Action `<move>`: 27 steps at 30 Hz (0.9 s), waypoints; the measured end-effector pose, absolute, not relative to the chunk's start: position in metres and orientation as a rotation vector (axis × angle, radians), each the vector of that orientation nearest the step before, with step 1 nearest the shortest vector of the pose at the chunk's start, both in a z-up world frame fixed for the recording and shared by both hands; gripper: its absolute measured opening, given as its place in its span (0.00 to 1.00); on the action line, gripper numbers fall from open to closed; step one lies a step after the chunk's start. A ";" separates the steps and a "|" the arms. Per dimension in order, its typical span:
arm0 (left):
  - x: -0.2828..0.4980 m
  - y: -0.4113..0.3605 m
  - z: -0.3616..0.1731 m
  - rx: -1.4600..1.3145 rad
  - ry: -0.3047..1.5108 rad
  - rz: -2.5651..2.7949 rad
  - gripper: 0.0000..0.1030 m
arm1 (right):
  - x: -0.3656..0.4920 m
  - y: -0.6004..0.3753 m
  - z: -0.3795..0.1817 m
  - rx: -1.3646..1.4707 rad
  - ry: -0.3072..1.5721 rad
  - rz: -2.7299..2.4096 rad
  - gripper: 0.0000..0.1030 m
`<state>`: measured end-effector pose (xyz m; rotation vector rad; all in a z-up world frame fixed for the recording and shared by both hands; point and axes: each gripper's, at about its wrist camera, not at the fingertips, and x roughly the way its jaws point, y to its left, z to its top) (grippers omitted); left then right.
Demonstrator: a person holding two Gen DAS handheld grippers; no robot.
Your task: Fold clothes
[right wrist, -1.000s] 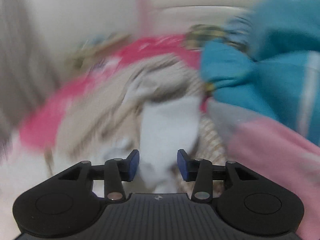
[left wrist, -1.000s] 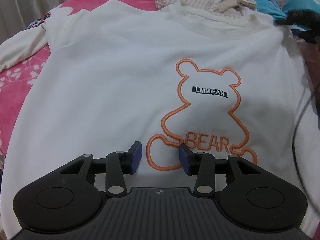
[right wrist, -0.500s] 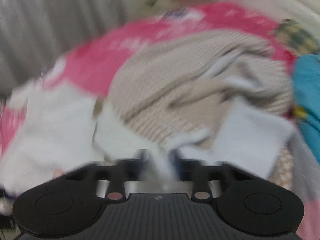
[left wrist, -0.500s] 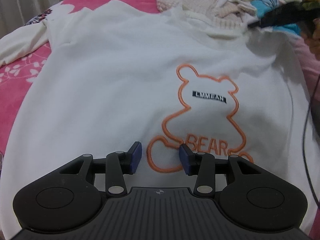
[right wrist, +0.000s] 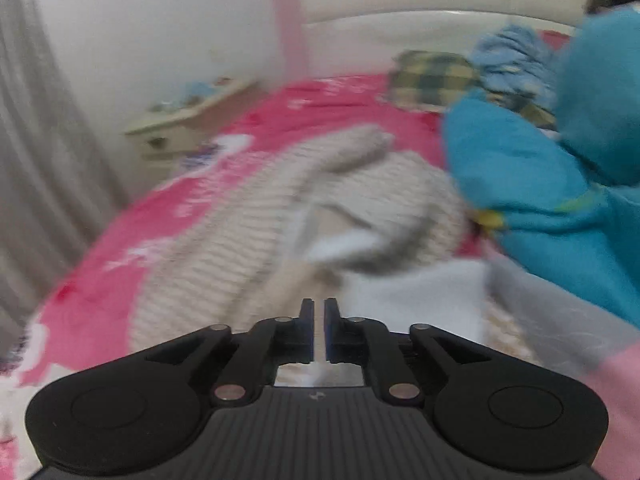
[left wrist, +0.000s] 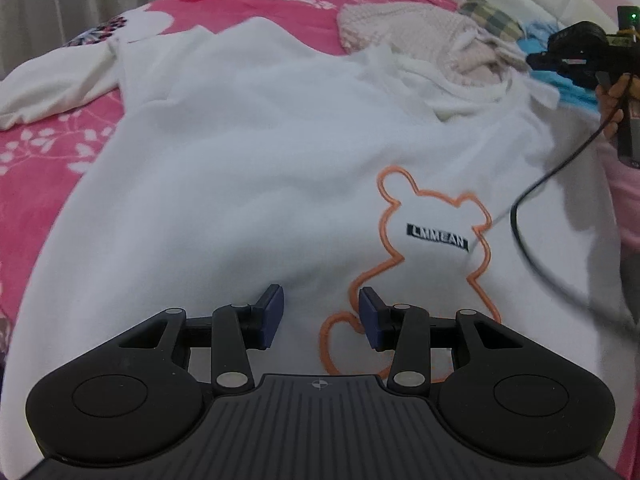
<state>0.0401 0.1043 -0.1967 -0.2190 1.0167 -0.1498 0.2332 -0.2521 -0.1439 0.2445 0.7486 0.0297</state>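
The white sweatshirt (left wrist: 248,168) lies spread front-up on the bed, over the pink floral bedspread (left wrist: 36,184), and fills most of the left wrist view. Its orange bear outline (left wrist: 436,240), with a small black label inside it, sits at 4 o'clock from the centre of the garment. One sleeve (left wrist: 52,84) trails off toward 10 o'clock. The left gripper (left wrist: 320,316) hangs over the lower front of the sweatshirt, jaws spread with only fabric showing beneath the gap and nothing between the pads. The right gripper (left wrist: 576,52) appears at 2 o'clock in the left wrist view, at the shoulder edge of the sweatshirt, with a black cable (left wrist: 532,216) running down from it across the cloth. In the right wrist view, the jaws are pressed almost together with a thin strip of white fabric in the narrow gap. A beige knitted sweater (right wrist: 256,232) lies ahead of the right gripper at 12 o'clock, a teal garment (right wrist: 540,184) at 2 o'clock, and a plaid item (right wrist: 432,76) beyond it. No containers are visible.
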 end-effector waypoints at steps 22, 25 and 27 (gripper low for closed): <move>0.003 0.218 -0.202 -0.452 0.968 0.050 0.40 | 0.203 0.261 -0.167 -0.545 0.724 1.074 0.51; -0.001 0.223 -0.203 -0.493 0.961 0.045 0.40 | 0.196 0.312 -0.180 -0.625 0.721 1.136 0.52; -0.004 0.227 -0.203 -0.522 0.960 0.044 0.40 | 0.192 0.338 -0.193 -0.696 0.730 1.166 0.52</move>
